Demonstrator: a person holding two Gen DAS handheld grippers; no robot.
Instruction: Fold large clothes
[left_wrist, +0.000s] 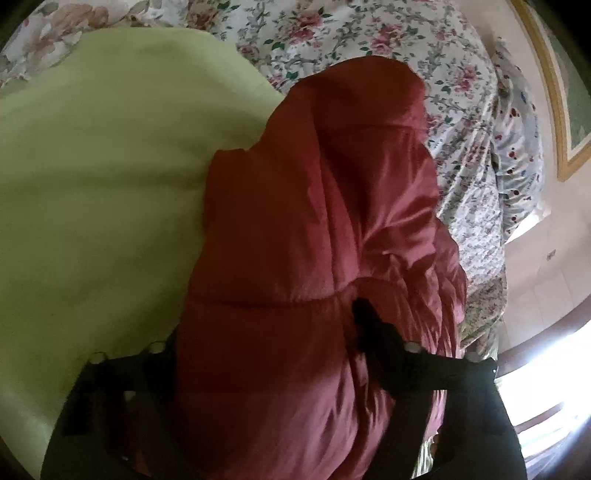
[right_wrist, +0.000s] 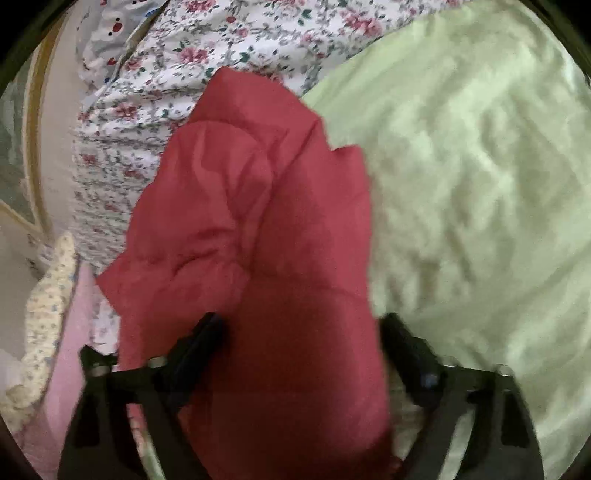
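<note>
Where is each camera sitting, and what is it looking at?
Left wrist view: it sits on the left tool, looking forward and down at the red puffy jacket bunched between the tool's black fingers, with the green blanket to its left.
Right wrist view: it sits on the right tool, looking forward and down at the same jacket between its fingers, green blanket to its right.
Both show the jacket, the blanket and the flowery sheet; only the tools show, no hands.
</note>
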